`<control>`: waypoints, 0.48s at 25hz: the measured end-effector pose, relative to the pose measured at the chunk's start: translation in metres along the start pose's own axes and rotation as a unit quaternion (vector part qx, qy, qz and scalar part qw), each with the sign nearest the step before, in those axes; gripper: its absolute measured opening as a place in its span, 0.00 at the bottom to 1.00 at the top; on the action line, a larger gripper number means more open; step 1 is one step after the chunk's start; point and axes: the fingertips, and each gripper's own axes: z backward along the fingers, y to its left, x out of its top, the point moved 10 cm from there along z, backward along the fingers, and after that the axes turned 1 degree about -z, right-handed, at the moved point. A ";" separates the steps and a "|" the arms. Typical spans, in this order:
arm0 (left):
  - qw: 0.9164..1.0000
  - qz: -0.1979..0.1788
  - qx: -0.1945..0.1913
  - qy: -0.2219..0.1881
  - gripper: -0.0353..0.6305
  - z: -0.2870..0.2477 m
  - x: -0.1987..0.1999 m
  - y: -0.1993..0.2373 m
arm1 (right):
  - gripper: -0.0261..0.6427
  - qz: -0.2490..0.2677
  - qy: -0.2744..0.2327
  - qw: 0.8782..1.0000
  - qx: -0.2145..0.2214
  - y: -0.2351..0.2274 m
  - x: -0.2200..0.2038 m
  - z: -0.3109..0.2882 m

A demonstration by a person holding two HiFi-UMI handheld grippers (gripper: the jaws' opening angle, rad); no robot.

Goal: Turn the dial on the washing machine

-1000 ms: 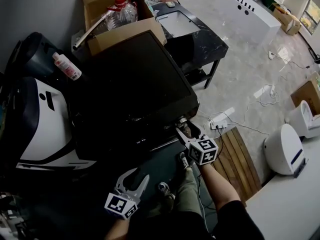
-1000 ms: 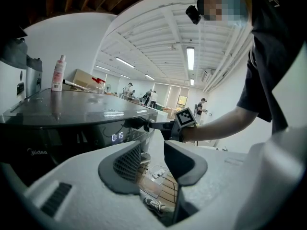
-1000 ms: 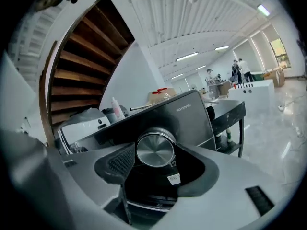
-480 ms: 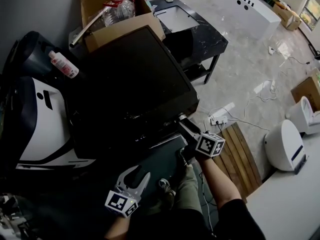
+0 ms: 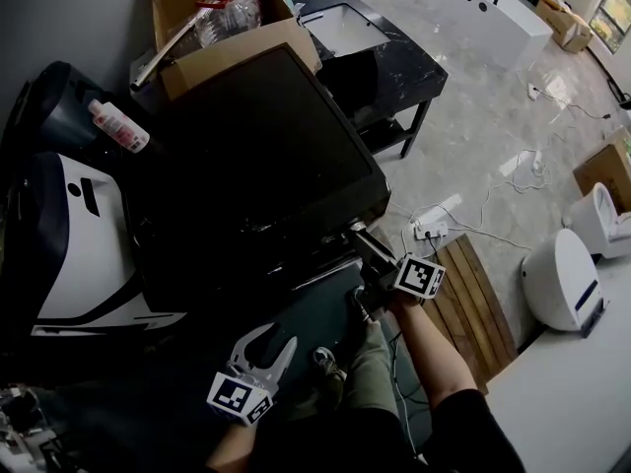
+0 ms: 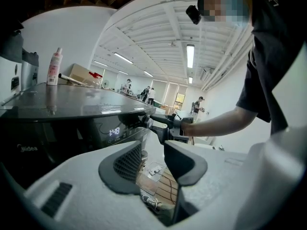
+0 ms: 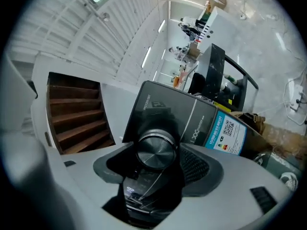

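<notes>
Dial (image 7: 156, 151) handling first: it is a round, brushed-metal knob standing out from the dark control panel (image 7: 194, 121) at the front right corner of the washing machine (image 5: 256, 156). It looks rigid and smooth, so I'd judge it slippery at the rim and likely to turn in firm clicks, not freely. Nothing about it looks fragile. Take it across its width, 1 pad on each side of the rim. Go deep enough that the pads bear on the cylinder wall and not just its front edge. Then roll your wrist about the knob's own axis so it can't skid out.

That is how your right gripper (image 7: 156, 164) has it now: the 2 jaws are clamped on opposite sides of the dial, with its face square between them. Your left gripper (image 6: 154, 163) hangs low in front of the machine, jaws apart and nothing between them.

Compared with 1 second ago in the head view, the marker cube (image 5: 420, 276) on your right gripper has rolled over. Its printed face looked up at you then and now tips toward the right, while the jaw tips are at the same corner of the panel. Your left gripper sits where it was, just as slack.
</notes>
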 end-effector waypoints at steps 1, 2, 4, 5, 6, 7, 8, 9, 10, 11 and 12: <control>1.000 0.000 0.000 0.000 0.27 0.000 0.000 0.000 | 0.50 0.006 -0.004 1.000 -0.003 0.002 0.000 0.000; 1.000 -0.001 0.000 0.000 0.27 -0.001 0.000 0.001 | 0.53 0.012 -0.005 1.000 -0.011 0.003 -0.001 0.000; 1.000 0.000 0.001 0.001 0.27 0.000 0.000 0.001 | 0.56 0.035 0.001 0.999 -0.042 0.004 -0.003 0.004; 1.000 0.000 0.001 0.002 0.27 0.000 0.000 0.001 | 0.58 0.055 0.005 0.997 -0.059 0.005 -0.004 0.006; 1.000 0.001 0.000 0.001 0.27 0.000 0.000 0.000 | 0.59 0.079 0.007 0.994 -0.073 0.008 -0.004 0.007; 1.000 0.001 -0.001 0.001 0.27 0.000 0.000 0.000 | 0.59 0.107 0.008 0.990 -0.086 0.012 -0.004 0.008; 1.000 0.000 -0.002 0.000 0.27 0.000 0.000 -0.001 | 0.59 0.139 0.008 0.985 -0.097 0.018 -0.004 0.009; 1.000 0.001 -0.002 0.000 0.27 0.000 0.000 -0.002 | 0.59 0.178 0.010 0.978 -0.110 0.023 -0.005 0.010; 1.000 0.001 -0.002 0.001 0.27 0.000 -0.001 -0.003 | 0.59 0.225 0.018 0.966 -0.123 0.027 -0.006 0.011; 1.000 0.001 -0.003 0.001 0.27 0.001 -0.002 -0.003 | 0.59 0.275 0.029 0.951 -0.136 0.031 -0.008 0.012; 1.000 0.001 -0.003 0.002 0.27 0.001 -0.003 -0.003 | 0.59 0.325 0.043 0.933 -0.148 0.034 -0.010 0.012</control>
